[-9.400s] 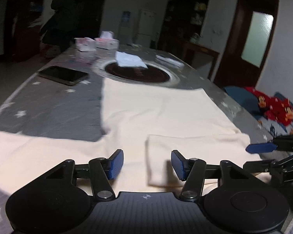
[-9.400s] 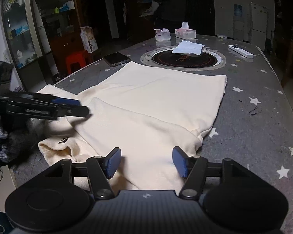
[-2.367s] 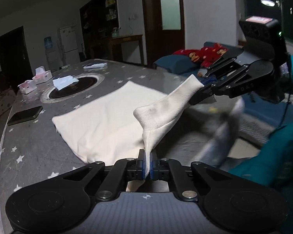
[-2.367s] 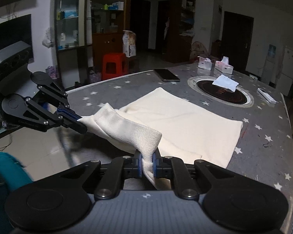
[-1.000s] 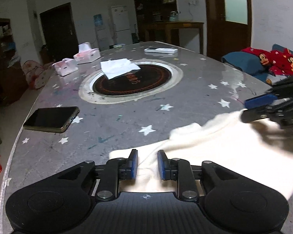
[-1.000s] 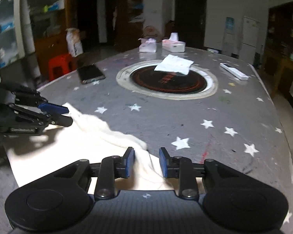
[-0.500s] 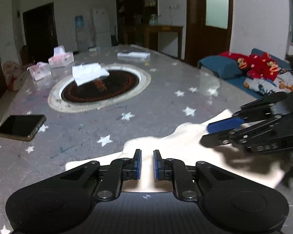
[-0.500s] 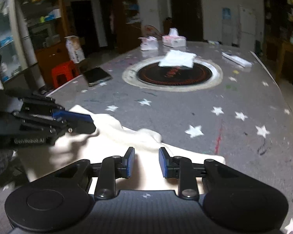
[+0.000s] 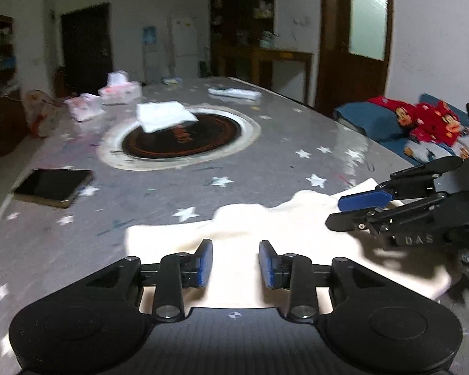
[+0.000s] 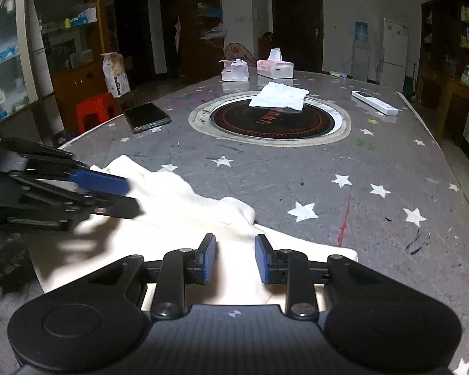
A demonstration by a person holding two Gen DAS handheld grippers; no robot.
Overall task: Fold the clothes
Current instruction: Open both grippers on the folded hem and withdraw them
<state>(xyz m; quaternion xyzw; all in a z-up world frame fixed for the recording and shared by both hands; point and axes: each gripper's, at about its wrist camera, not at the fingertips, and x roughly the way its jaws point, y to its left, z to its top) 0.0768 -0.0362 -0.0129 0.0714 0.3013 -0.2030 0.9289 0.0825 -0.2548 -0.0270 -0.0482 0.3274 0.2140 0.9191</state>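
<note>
The cream cloth (image 9: 284, 228) lies folded on the near edge of the grey table (image 9: 265, 162) with white stars, right in front of you. Its far edge is bumpy and rolled, and the rest lies flat under both of your tools. Your left gripper (image 9: 235, 264) sits low over the cloth, and its blue pads (image 9: 205, 262) are moving apart. The cloth shows in the gap between them, but the pads do not press on it. Your right gripper (image 10: 235, 257) is also low over the cloth, near its right corner. Its pads (image 10: 210, 257) stand a little apart, and the cloth lies in the gap, not pinched. In the left view you can see your right gripper from the side, hanging just over the right end of the cloth. In the right view your left gripper (image 10: 122, 193) comes in from the left, just over the left end, and it looks a bit blurry. Farther out on the table there is a dark round plate (image 10: 272, 120) set into the middle, with a white tissue (image 10: 279, 98) lying on its far rim. A black phone (image 10: 147, 117) lies to the left of the plate. A white remote (image 10: 375, 102) lies to the right of it. Two tissue boxes (image 10: 275, 68) stand at the far end of the table. A red stool (image 10: 95, 111) stands on the floor to the left.
</note>
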